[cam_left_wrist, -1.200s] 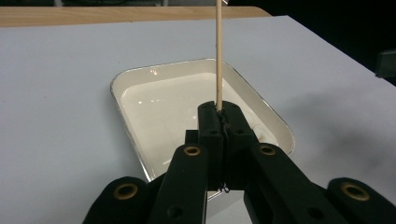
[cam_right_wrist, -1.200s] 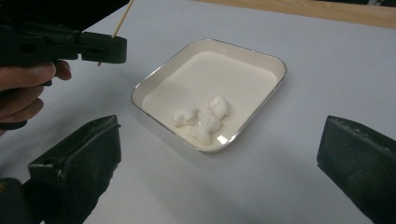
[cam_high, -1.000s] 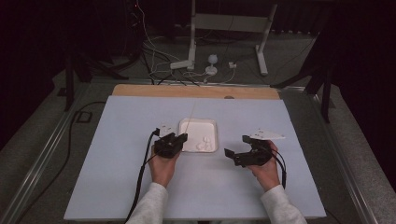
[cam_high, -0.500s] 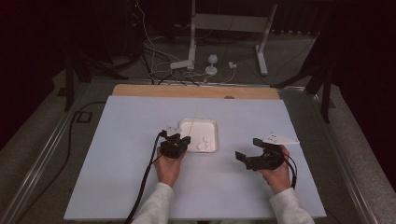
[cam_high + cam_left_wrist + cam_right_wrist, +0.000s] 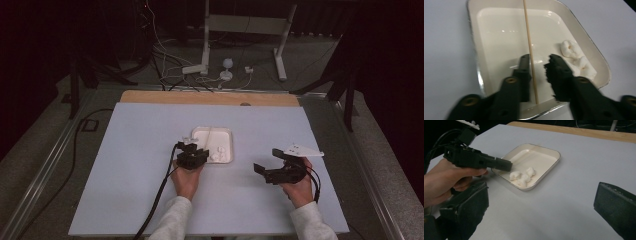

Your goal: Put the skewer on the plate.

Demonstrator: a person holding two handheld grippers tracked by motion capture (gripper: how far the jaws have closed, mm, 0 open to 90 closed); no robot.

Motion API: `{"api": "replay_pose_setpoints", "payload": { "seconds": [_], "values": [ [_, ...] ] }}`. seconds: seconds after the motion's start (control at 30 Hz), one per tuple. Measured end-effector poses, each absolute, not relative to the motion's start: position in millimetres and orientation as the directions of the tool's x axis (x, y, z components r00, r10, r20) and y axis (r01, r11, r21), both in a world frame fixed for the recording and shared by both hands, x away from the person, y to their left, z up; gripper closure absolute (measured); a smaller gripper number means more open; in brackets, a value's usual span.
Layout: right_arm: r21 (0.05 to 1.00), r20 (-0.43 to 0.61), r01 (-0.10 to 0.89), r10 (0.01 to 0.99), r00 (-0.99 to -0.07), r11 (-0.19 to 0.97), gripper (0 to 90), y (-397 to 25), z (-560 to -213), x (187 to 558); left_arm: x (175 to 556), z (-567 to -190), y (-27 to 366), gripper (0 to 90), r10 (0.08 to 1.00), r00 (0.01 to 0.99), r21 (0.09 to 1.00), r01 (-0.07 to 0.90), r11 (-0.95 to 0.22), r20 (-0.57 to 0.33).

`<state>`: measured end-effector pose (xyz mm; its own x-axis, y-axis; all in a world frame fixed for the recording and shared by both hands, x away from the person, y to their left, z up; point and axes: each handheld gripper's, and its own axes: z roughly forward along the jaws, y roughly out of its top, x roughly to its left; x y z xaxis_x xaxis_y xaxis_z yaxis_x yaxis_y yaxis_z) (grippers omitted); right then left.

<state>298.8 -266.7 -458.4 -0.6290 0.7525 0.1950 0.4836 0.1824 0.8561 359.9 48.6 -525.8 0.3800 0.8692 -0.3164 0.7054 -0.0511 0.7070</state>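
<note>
Nearest the person, the right hand-held gripper (image 5: pixel 272 171) hangs over the bare surface (image 5: pixel 140 150) with its jaws spread wide and nothing between them, well apart from the tray (image 5: pixel 554 157). The left hand-held gripper (image 5: pixel 537 67) sits at the tray's near edge, jaws parted on either side of a thin wooden stick (image 5: pixel 529 45) but not yet pinching it. Grasping the stick looks like the step in hand; closing comes next. Farther in lie three white lumps (image 5: pixel 522 177).
</note>
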Motion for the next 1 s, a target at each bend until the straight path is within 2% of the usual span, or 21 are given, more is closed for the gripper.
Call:
{"api": "replay_pose_setpoints", "payload": {
  "seconds": [0.33, 0.7, 0.8, 1.0],
  "values": [
    [0.866, 0.189, 0.468, 0.749, -0.635, 0.177, 0.0, -270, -457, 296, 357, -514, 56, 34.6, 0.829, 0.433, 0.744, 0.668, -0.031, -0.354],
    [0.876, 0.18, 0.449, 0.746, -0.641, 0.174, 0.0, -272, -456, 290, 339, -478, 86, 9.5, 0.791, 0.528, 0.846, 0.533, -0.025, -0.31],
    [0.879, 0.178, 0.444, 0.747, -0.64, 0.171, 0.0, -274, -455, 288, 334, -468, 96, 1.7, 0.794, 0.543, 0.868, 0.495, -0.04, -0.273],
    [0.885, 0.165, 0.433, 0.756, -0.633, 0.169, 0.0, -280, -456, 283, 321, -453, 117, 0.6, 0.815, 0.554, 0.901, 0.423, -0.1, -0.169]
  ]
}}
